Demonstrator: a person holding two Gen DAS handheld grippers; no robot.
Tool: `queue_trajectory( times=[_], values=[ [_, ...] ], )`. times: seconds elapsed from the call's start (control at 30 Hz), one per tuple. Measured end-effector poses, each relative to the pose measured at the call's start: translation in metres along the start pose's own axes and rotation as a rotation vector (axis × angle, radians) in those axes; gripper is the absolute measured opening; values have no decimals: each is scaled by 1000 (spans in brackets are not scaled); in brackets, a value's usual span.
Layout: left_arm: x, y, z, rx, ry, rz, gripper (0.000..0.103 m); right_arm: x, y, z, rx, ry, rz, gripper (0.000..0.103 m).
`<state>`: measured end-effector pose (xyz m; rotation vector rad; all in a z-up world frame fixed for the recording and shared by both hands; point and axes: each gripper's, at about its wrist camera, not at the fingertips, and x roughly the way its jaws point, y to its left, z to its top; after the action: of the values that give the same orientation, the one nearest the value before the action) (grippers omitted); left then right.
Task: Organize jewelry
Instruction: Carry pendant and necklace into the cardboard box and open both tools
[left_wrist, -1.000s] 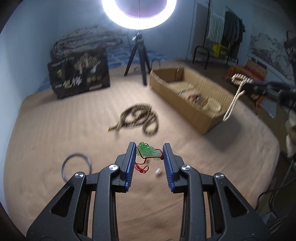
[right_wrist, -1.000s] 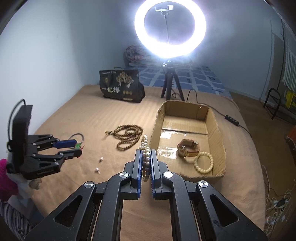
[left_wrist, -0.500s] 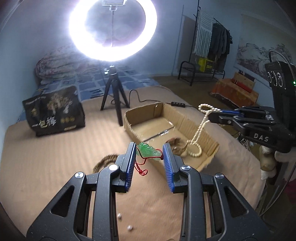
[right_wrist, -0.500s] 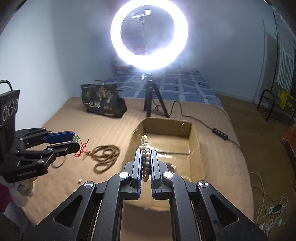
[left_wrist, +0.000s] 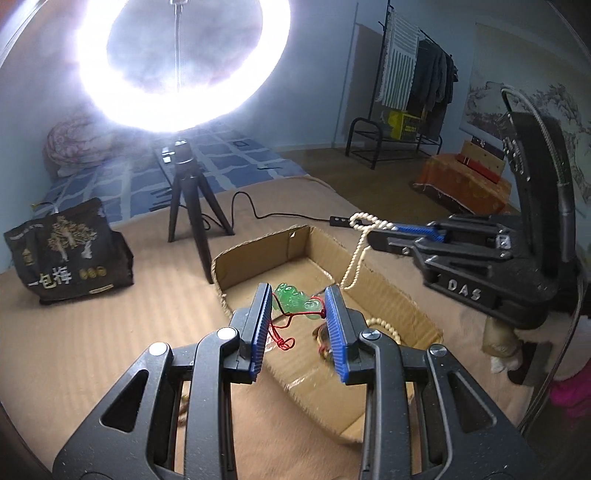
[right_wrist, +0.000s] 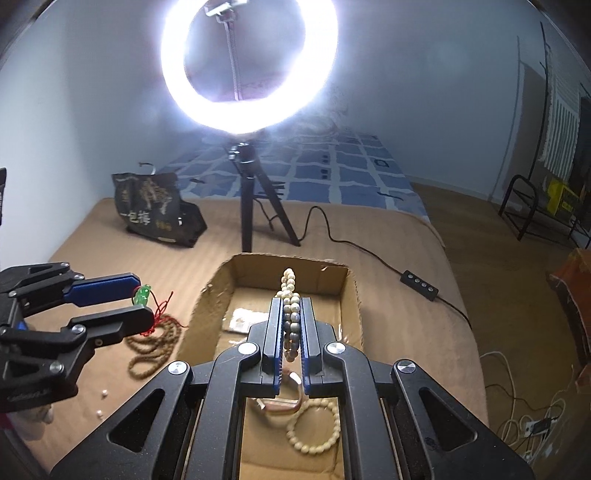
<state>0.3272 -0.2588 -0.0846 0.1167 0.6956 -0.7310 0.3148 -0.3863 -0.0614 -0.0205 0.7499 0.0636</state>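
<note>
My left gripper (left_wrist: 300, 295) is shut on a green jade pendant (left_wrist: 295, 300) with a red cord, held above the near end of the open cardboard box (left_wrist: 388, 291). It also shows in the right wrist view (right_wrist: 142, 302), left of the box (right_wrist: 207, 306). My right gripper (right_wrist: 290, 306) is shut on a cream pearl necklace (right_wrist: 289, 291) and holds it over the box; in the left wrist view (left_wrist: 373, 230) the necklace (left_wrist: 356, 258) hangs down into the box. A cream bead bracelet (right_wrist: 314, 424) and a pink bangle (right_wrist: 280, 404) lie in the box.
A brown bead necklace (right_wrist: 155, 343) and small loose pearls (right_wrist: 101, 404) lie on the tan bed left of the box. A ring light on a tripod (right_wrist: 251, 206) and a black bag (right_wrist: 155, 206) stand behind. A cable with switch (right_wrist: 419, 286) runs right.
Both grippers have moved forward to the box with their loads. The left gripper has gone from the open bed to above the box's near end; the right has advanced over the box.
</note>
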Motion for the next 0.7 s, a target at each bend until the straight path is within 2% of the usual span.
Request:
queue_trajectory(
  times=[0.2,0.6,0.67,0.7],
  values=[
    [32,9,6,-63,46,-22,30,26,-6,1,9,36,-5,6],
    [62,10,-1,-75,113,3,30,64,-20,-11,49,112,-27,7],
    [61,8,0,-66,114,11,30,65,-21,-12,52,119,-40,10],
    [62,7,0,-63,115,12,30,65,-22,-13,51,119,-48,16]
  ],
)
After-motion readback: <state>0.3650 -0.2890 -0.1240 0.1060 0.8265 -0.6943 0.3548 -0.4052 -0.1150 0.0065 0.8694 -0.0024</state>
